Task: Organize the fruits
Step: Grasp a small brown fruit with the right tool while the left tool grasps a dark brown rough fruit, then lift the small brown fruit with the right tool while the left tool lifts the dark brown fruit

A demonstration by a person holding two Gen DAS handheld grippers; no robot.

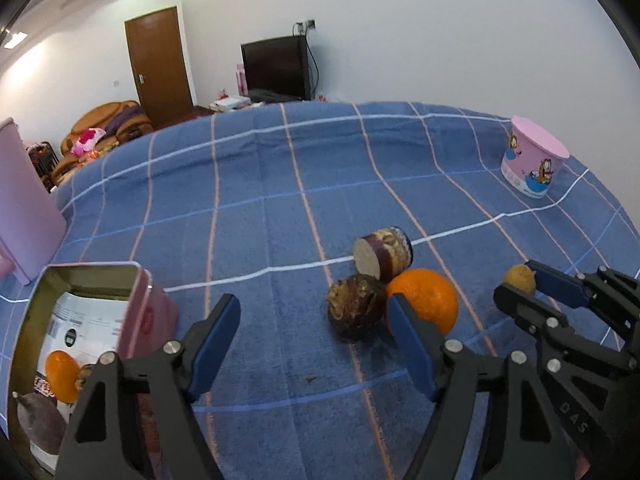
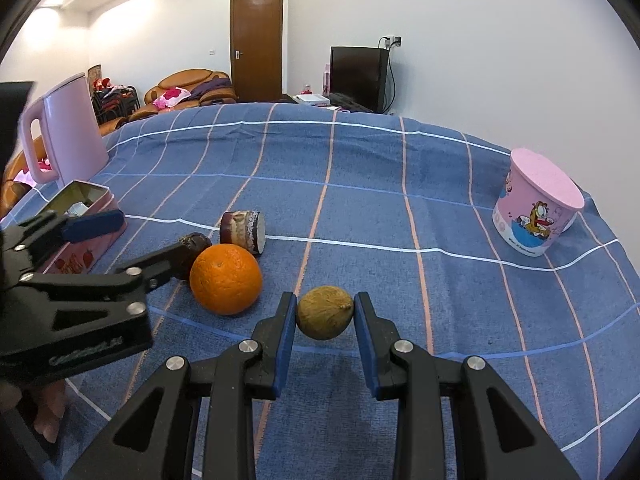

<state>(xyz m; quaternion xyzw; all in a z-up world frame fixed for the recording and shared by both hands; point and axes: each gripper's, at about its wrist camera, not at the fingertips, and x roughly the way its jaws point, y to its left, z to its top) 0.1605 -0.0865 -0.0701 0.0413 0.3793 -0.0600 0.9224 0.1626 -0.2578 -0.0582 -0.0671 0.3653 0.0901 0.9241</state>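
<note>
Table cloth [image 2: 360,200]: blue plaid, covers the whole work surface; landmark for all below is the orange.
Kettle [image 2: 68,128]: pink, far left of the orange; whole in the right wrist view, only its side shows in the left wrist view.
Cartoon tub [image 2: 536,208]: pink, lidded, well to the right of the orange, near the cloth edge.
Tin box [image 1: 80,340]: pink, open, left of the orange; only the left wrist view looks inside, showing a second orange fruit and dark fruits on printed paper.
Left gripper [image 1: 312,332]: fingers apart, nothing between them; its right finger lies just in front of the orange.
Right gripper [image 2: 325,316]: clamped on the brownish-yellow fruit [image 2: 325,318], just right of the orange.
Orange [image 2: 226,279]: on the cloth, touching the dark round fruit [image 1: 354,308].
Cut cylinder piece [image 1: 382,255]: just behind the orange, on its side.
</note>
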